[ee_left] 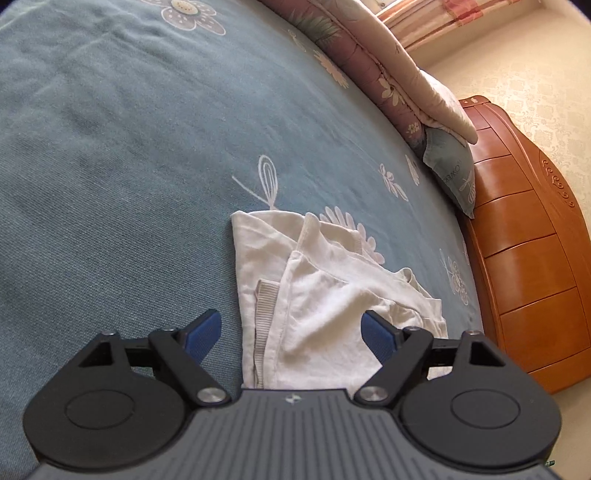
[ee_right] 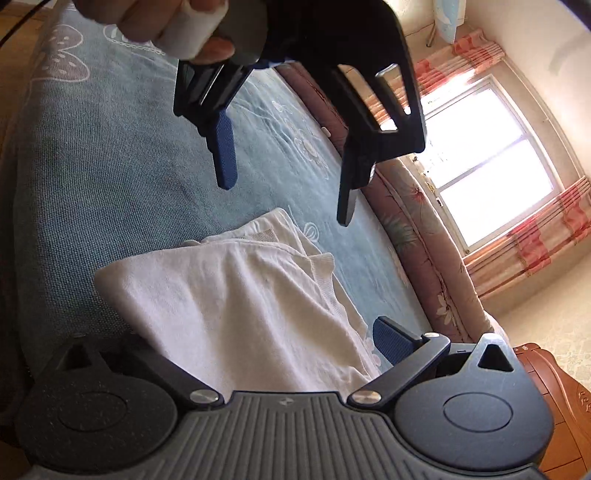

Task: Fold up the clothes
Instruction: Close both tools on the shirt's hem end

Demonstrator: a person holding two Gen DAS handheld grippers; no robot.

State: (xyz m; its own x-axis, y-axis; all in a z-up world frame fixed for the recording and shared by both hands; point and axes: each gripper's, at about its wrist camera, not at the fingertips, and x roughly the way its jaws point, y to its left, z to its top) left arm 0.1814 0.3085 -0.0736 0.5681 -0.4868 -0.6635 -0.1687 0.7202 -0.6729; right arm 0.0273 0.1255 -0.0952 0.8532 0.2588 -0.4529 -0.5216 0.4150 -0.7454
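Note:
A white garment (ee_left: 317, 295), folded into a loose stack with a ribbed hem showing, lies on the blue-grey flowered bedsheet (ee_left: 129, 147). My left gripper (ee_left: 291, 334) is open and straddles the garment's near end, its blue pads (ee_left: 205, 332) clear of the cloth. In the right wrist view the same left gripper (ee_right: 286, 203), held by a hand (ee_right: 177, 26), hangs open above the garment (ee_right: 240, 302). My right gripper (ee_right: 266, 339) stands wide open at the garment's near edge. Its right pad (ee_right: 391, 339) is bare; cloth covers the left fingertip.
A rolled pink floral quilt (ee_left: 369, 66) and a blue pillow (ee_left: 450, 166) lie along the bed's far side against an orange wooden headboard (ee_left: 524, 251). A bright window (ee_right: 491, 166) with striped curtains (ee_right: 535, 236) is beyond. Open sheet spreads to the left.

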